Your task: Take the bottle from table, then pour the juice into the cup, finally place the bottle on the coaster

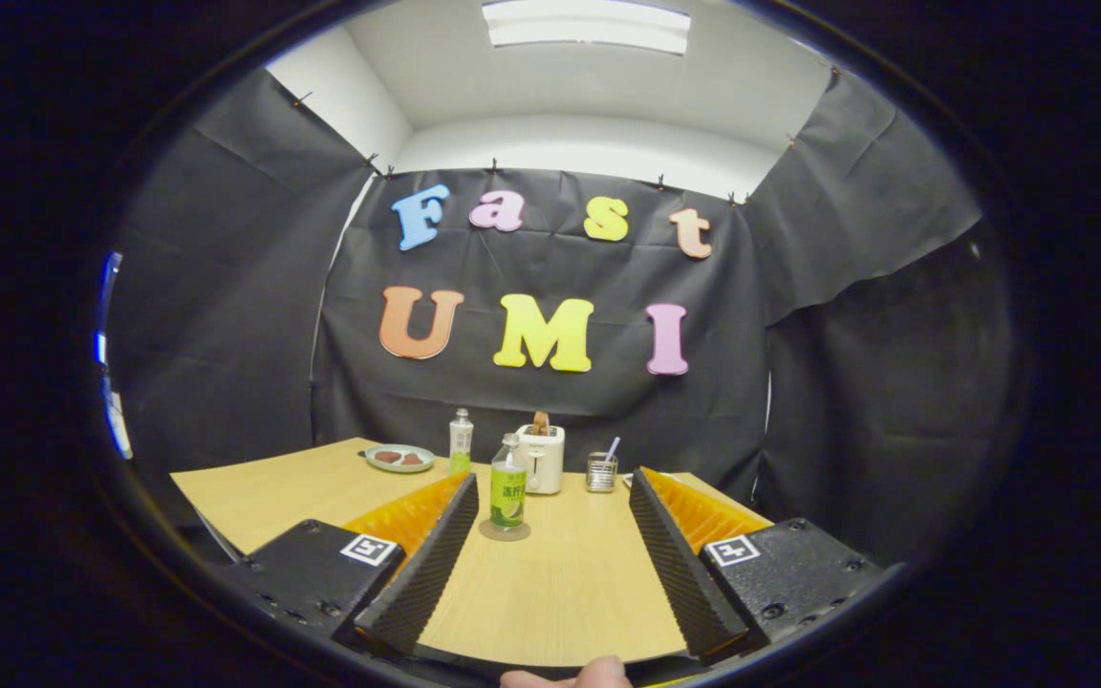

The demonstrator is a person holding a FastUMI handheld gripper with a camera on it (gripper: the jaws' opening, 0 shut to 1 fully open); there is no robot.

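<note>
Gripper view, looking forward along the fingers over a pale wooden table. The gripper is held above the near part of the table with its two ribbed fingers spread wide and nothing between the pads; bare tabletop shows in the gap; each finger base carries a small square black-and-white marker; a fingertip of the person shows at 6 o'clock, below the fingers.

The clear plastic bottle with a green label and pale cap stands upright just ahead of the fingers, close by the left fingertip, at about 11 o'clock from the middle of the gap; it rests on a round, flat, greyish coaster; neither finger touches it.

Beyond this bottle, at 12 o'clock, stands a white toaster with a brown slice showing from its top; to the toaster's 3 o'clock sits a small clear glass cup with a thin stick or straw leaning in it; to the toaster's 9 o'clock stands a second clear bottle with a white cap and a little green liquid; farther toward 9 o'clock lies a pale green plate with brown pieces of food; black cloth forms the wall behind the table.
</note>
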